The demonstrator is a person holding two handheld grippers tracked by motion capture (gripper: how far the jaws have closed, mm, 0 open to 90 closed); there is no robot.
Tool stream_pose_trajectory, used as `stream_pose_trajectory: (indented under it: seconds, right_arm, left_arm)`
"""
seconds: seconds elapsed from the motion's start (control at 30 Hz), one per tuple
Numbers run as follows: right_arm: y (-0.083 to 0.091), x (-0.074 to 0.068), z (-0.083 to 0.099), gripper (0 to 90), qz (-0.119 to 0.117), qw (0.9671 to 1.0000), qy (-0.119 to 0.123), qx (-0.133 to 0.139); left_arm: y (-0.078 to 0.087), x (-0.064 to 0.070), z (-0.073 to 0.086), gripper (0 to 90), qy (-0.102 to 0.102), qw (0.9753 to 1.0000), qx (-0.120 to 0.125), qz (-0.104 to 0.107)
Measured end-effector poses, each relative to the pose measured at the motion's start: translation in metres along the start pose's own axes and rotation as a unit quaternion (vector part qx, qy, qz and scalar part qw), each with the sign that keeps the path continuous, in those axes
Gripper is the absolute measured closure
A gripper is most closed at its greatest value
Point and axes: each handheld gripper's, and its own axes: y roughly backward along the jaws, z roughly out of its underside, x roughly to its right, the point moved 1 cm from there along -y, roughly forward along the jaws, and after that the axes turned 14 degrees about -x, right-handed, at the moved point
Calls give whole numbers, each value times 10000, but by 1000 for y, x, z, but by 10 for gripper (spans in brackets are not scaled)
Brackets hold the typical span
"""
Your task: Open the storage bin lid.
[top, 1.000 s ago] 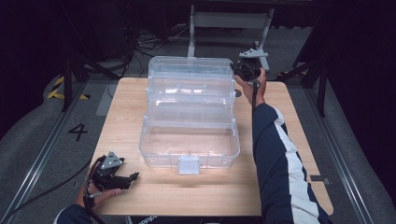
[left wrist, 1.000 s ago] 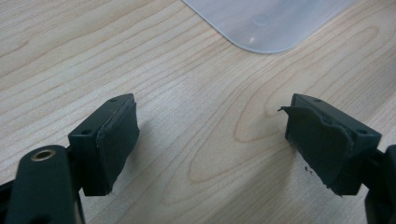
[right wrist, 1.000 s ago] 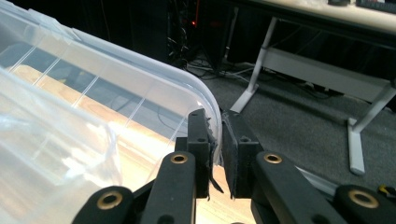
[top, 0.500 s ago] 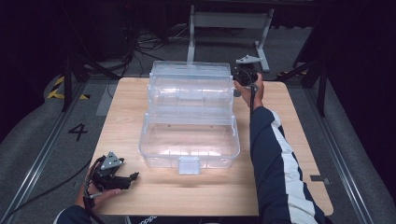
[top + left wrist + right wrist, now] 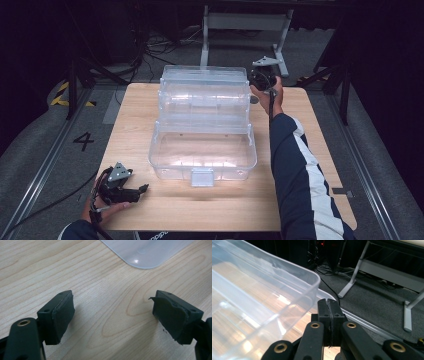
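A pale wooden surface [image 5: 150, 115] stood in a dark room. A clear box [image 5: 202, 125] sat open at its centre. The right gripper [image 5: 260, 80] touched the box's far right corner, jaws closed, empty. The left gripper [image 5: 142, 189] rested near the front left, jaws wide apart, empty.

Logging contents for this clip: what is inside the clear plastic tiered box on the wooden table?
The clear plastic tiered box looks empty; only wooden table grain shows through its front tray. Glare blurs the rear tiers, so small items there cannot be ruled out.

Right gripper [image 5: 328, 305]: jaws pressed together, nothing between them. Clear plastic box [image 5: 257, 300] just beside, to its left. Grey carpeted floor [image 5: 377, 307] and metal stand leg [image 5: 348, 287] beyond.
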Motion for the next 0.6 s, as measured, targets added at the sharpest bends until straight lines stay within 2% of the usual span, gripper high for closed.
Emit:
stream_pose_trajectory:
  seconds: [0.2,0.47,0.5,0.6]
  right_arm:
    - [7,0,2,900,60,9999,94,-18]
    - [20,6,13,900,91,9999,87,-4]
    - [22,7,14,900,82,9999,98,5]
    - [28,8,17,900,43,9999,100,27]
  left_arm:
    - [0,1,0,181,57,10000,-12,42]
    - [0,-1,0,184,-14,10000,-17,76]
    - [1,-2,0,184,-92,10000,-20,28]
    - [1,-2,0,184,-107,9999,-31,24]
